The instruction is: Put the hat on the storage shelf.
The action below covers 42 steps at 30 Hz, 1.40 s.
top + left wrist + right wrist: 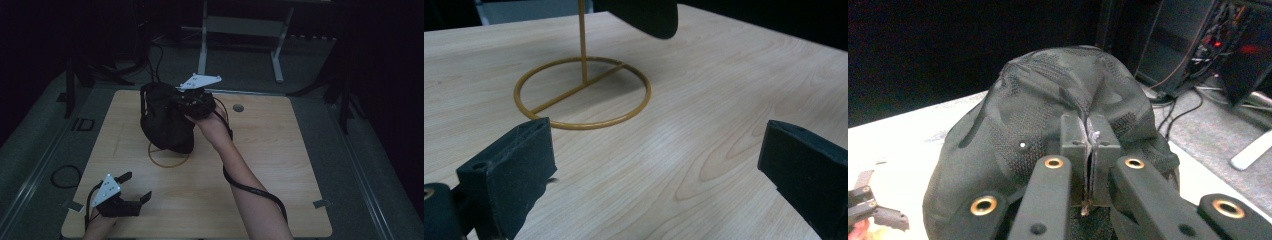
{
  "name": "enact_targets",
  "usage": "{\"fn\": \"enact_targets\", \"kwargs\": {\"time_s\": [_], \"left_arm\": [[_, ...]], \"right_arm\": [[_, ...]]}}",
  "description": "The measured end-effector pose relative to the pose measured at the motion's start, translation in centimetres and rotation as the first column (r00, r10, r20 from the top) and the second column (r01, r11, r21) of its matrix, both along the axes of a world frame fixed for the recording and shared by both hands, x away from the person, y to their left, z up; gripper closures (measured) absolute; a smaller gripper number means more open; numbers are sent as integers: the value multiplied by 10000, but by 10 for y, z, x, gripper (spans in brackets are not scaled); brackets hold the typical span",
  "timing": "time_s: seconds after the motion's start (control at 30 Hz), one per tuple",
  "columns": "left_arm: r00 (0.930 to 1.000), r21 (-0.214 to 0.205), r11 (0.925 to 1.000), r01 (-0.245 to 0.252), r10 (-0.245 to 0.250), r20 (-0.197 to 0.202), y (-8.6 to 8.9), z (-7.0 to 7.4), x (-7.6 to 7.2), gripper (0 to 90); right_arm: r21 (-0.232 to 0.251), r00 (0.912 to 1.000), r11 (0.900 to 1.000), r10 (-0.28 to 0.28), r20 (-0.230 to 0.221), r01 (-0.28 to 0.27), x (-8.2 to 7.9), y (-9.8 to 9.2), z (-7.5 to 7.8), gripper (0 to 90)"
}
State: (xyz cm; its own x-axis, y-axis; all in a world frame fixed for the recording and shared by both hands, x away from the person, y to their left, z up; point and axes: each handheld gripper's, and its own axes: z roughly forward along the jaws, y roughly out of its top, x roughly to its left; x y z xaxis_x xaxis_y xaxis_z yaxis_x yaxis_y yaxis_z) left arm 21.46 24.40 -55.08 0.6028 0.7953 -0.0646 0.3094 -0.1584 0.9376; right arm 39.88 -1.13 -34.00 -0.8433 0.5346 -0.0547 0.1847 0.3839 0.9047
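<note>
Dim scene at a wooden table. The right gripper has its fingers closed on a fold of a black cap, pinching the mesh fabric between the pads. The cap hangs from those fingers above a yellow wire stand, a ring base with an upright rod. The left gripper rests low near the table's near edge, well apart from the cap, its fingers spread wide and holding nothing.

Risks, as judgement: the grip takes only a thin pinch of soft fabric, so the cap could slip free if it is tugged or swung. The rod is slender and the base light; if the cap snags on the rod or is pushed sideways, the stand may tip or slide, since the open left fingers do not steady it.

View comparison: the right gripper view shows the pinch itself, the closed pads and the bunched mesh ahead of them, but not the stand. The left gripper view shows the ring base and rod between and beyond its open fingers, with the cap's lower edge hanging above the ring; whether the cap touches the rod's top cannot be told. The high view alone gives both grippers' positions on the table.
</note>
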Motion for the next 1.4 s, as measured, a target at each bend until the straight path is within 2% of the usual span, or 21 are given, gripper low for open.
{"fn": "enact_targets", "kwargs": {"time_s": [0.13, 0.2, 0.33, 0.53, 0.8, 1.2, 1.4], "left_arm": [[10000, -65, 10000, 2, -2, -20, 1, -1, 0, 22], [10000, -54, 10000, 18, -19, -57, 1, -1, 0, 22], [9999, -77, 9999, 74, -75, -79, 1, -1, 0, 22], [9999, -118, 9999, 90, -91, -87, 1, -1, 0, 22], [9999, -153, 9998, 101, -103, -99, 1, -1, 0, 22], [9998, -120, 9998, 166, -167, -120, -1, -1, 0, 22], [9998, -133, 9998, 160, -161, -109, -2, -1, -1, 22]], "right_arm": [[142, 9999, 9999, 49, -147, -47, 2, 2, -3, 855], [343, 9991, 9990, 282, -328, -271, 3, 2, -4, 771], [343, 9984, 9989, 348, -445, -333, 4, 5, -10, 643], [485, 9972, 9982, 391, -639, -360, 6, 3, -11, 586], [294, 9980, 9992, 273, -572, -256, 6, 0, -12, 546], [441, 9981, 9990, 11, -608, 16, 6, -11, -13, 496], [386, 9989, 9991, -144, -435, 161, 3, -19, -13, 409]]}}
